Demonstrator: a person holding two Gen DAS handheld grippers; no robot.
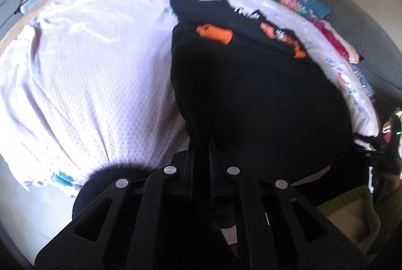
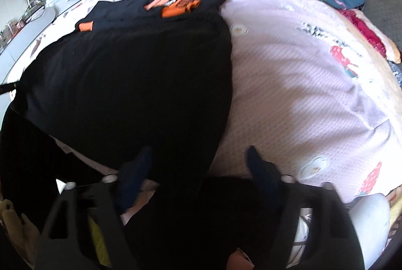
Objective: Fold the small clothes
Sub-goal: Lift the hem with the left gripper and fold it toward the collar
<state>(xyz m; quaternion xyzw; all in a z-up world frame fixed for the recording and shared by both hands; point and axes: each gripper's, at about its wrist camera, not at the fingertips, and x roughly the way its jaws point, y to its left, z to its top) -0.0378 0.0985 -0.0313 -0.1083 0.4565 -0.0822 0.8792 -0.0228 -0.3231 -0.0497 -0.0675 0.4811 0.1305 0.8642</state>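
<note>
Black garment point(image 1: 251, 94) spread on the pale pink bedspread point(image 1: 88, 69), near hem at the bed's front edge, orange cuffs and an orange-and-white print at the far end. Left gripper point(image 1: 203, 162) clamped shut on the near hem at its left corner — dark cloth bunched between the pads. Right gripper point(image 2: 198, 159) parted, straddling the right corner of the same hem, cloth lying between the fingers point(image 2: 137, 169) but not yet pinched. Biggest risk: a lopsided lift, with only one corner secured, dragging the garment askew and skewing the fold line. Could also close on a single layer, or miss the edge altogether, since the black fabric blends with the black fingers and the hem's exact line is hard to read in the blur. Might snag the bedspread too — the quilted surface sits right under the hem and would pucker and ride up with it. Fabric looks soft and limp, likely a knit top with two layers lying flat, so prone to sagging in the middle between the two grips.
</note>
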